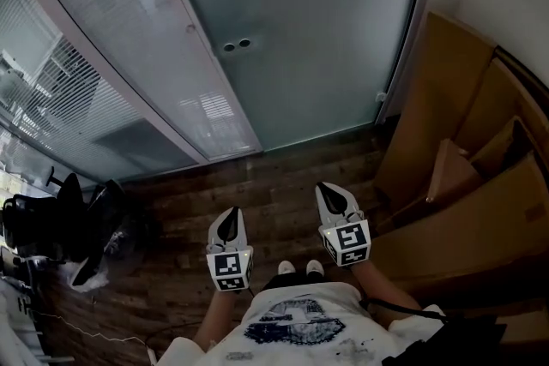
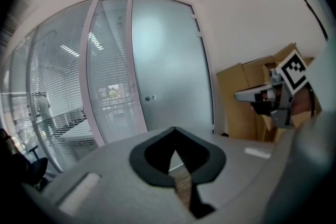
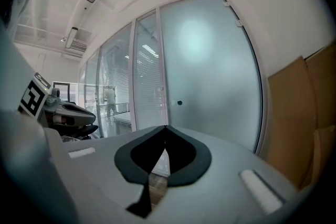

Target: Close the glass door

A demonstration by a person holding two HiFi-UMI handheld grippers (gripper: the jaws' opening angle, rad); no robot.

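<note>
Frosted glass fills most of what I see ahead: the glass door (image 1: pixel 317 39) stands straight in front of both tools, well apart from them, flush with the blind-backed glass partition (image 1: pixel 94 56) to its left. Its right edge is against the dark frame post by the white wall. Two small round fittings (image 1: pixel 237 45) sit side by side near the door's left edge. From here the door looks shut in its frame. The left gripper (image 1: pixel 228 223) and the right gripper (image 1: pixel 336 201) hang side by side over the dark wooden floor (image 1: pixel 283 171), both aimed at the door, touching nothing. In the left gripper view the jaws are pressed together at the tips with nothing between them, and the door (image 2: pixel 165 71) shows beyond them. The right gripper view shows the same, jaws together and empty, with the door (image 3: pixel 210 71) large behind. Brown cardboard boxes (image 1: pixel 463 159) are stacked along the right side, near the right gripper. A black office chair (image 1: pixel 60 219) stands off to the left by the partition. Below the tools I can make out the person's white shoes (image 1: pixel 295 267).
</note>
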